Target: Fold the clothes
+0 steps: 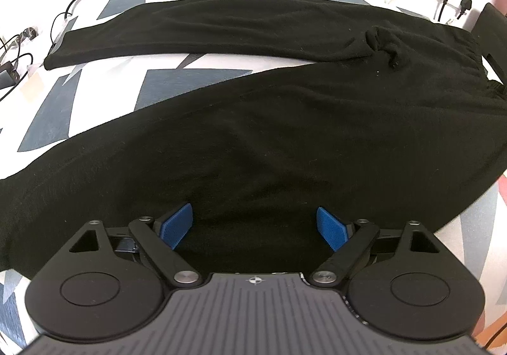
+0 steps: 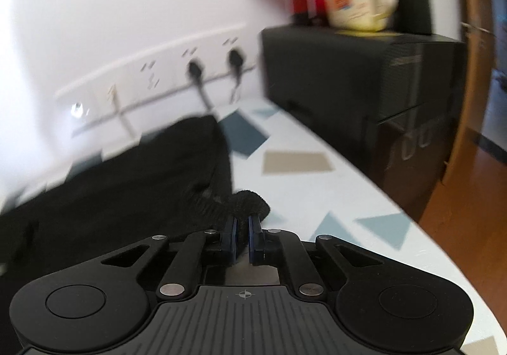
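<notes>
black trousers spread on the desk, one edge pinched

left gripper [image 1: 255, 225] over the near leg of the black trousers [image 1: 253, 133], two blue ribbed fingers [image 1: 177, 225] spread wide, gripping nothing. soft matte knit, two legs fanned across the white desk [image 1: 104, 82] with grey-blue shapes; bare desk at far left. right gripper [image 2: 242, 236] clamped on a bunched fold at the waist edge, open desk rightward up to one black box [image 2: 348, 69].
</notes>
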Tool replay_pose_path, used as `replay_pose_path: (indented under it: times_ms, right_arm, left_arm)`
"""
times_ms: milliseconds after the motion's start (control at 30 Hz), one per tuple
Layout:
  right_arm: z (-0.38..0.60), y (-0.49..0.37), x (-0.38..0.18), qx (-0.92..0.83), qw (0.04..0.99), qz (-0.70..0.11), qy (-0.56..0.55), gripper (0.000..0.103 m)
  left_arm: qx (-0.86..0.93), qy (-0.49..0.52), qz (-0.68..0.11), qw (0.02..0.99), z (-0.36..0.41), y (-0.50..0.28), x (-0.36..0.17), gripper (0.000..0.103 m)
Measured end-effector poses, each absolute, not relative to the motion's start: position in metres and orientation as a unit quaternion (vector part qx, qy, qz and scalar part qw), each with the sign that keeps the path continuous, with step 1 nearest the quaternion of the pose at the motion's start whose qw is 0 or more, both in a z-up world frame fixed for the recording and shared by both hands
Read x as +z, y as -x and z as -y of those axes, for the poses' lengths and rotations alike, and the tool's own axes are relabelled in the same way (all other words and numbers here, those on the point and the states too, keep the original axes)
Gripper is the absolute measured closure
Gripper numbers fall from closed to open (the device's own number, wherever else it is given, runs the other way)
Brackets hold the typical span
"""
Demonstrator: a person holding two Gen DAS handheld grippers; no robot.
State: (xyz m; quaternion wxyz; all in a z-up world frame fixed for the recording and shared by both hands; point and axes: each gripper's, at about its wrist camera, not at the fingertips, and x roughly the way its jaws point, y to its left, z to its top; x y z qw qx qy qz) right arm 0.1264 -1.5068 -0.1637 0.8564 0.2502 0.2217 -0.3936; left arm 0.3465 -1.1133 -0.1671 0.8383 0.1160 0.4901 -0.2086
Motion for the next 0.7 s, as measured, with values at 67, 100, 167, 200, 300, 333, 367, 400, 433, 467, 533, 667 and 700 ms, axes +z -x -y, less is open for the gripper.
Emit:
replay_pose_path:
  times_ms: [67,100,167,200,300,333,367,400,433,467,533,667,700]
  right_arm:
    - [1.512,-0.117,-0.158,-0.401,0.849,-0.208,-0.276,0.097]
    - [1.513,-0.113,-0.157,-0.402,0.844,-0.208,-0.287,0.097]
    - [1.514,-0.105,-0.155,-0.404,0.835,-0.214,-0.305,0.097]
    - [1.512,-0.101,-0.155,-0.406,0.831,-0.22,-0.311,0.097]
    - [1.506,-0.089,-0.158,-0.412,0.817,-0.242,-0.323,0.097]
    - [1.504,-0.084,-0.16,-0.415,0.812,-0.249,-0.325,0.097]
    - [1.501,-0.081,-0.162,-0.418,0.809,-0.256,-0.325,0.097]
    - [1.498,-0.078,-0.164,-0.422,0.805,-0.263,-0.323,0.097]
    - [1.495,-0.076,-0.167,-0.426,0.802,-0.27,-0.319,0.097]
    - [1.492,-0.075,-0.17,-0.431,0.8,-0.277,-0.313,0.098]
    - [1.485,-0.073,-0.173,-0.442,0.795,-0.285,-0.302,0.098]
    - [1.474,-0.071,-0.17,-0.472,0.778,-0.284,-0.302,0.092]
    - [1.473,-0.07,-0.168,-0.478,0.772,-0.279,-0.311,0.079]
  left_arm:
    - [-0.215,-0.121,-0.49,0.836,1.113,-0.347,-0.167,0.016]
    - [-0.222,-0.126,-0.491,0.833,1.112,-0.347,-0.167,0.016]
    - [-0.236,-0.135,-0.492,0.827,1.109,-0.348,-0.167,0.016]
    - [-0.244,-0.14,-0.493,0.823,1.108,-0.349,-0.166,0.016]
    - [-0.266,-0.15,-0.495,0.813,1.102,-0.349,-0.166,0.016]
    - [-0.271,-0.151,-0.496,0.811,1.1,-0.349,-0.166,0.016]
    - [-0.276,-0.15,-0.495,0.81,1.099,-0.349,-0.166,0.016]
    - [-0.279,-0.145,-0.492,0.812,1.096,-0.349,-0.166,0.016]
    - [-0.282,-0.139,-0.489,0.814,1.094,-0.349,-0.166,0.016]
    - [-0.284,-0.132,-0.486,0.816,1.092,-0.348,-0.167,0.016]
    - [-0.291,-0.104,-0.485,0.818,1.086,-0.349,-0.166,0.016]
    - [-0.296,-0.012,-0.493,0.818,1.062,-0.35,-0.16,0.016]
    - [-0.295,0.012,-0.494,0.818,1.055,-0.349,-0.158,0.016]
